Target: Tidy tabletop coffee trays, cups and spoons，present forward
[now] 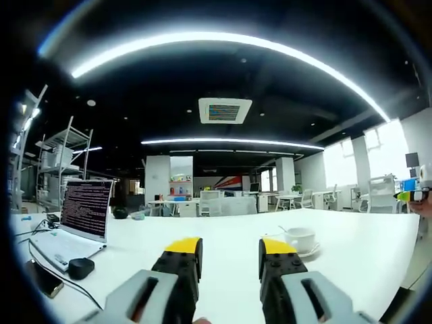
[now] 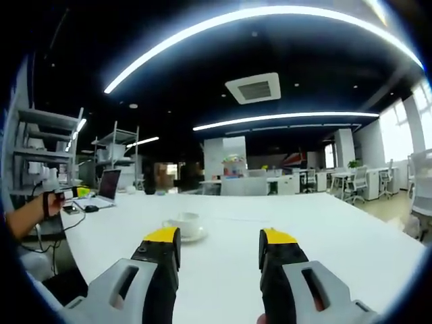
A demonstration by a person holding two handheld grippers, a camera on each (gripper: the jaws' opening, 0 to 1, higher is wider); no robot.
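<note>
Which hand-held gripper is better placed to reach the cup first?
Probably the right hand-held gripper: the white ceramic cup on its saucer sits just beyond its open jaws. The left hand-held gripper is similarly near.

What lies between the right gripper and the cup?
Nothing: in the right gripper view, bare white table separates the right gripper from the cup.

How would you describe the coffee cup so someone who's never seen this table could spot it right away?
Start with the long white table. Opposite the end with the open laptop, just beyond the left claw, sits a white cup on a white saucer. It is the lone piece of crockery, with bare tabletop around it.
</note>
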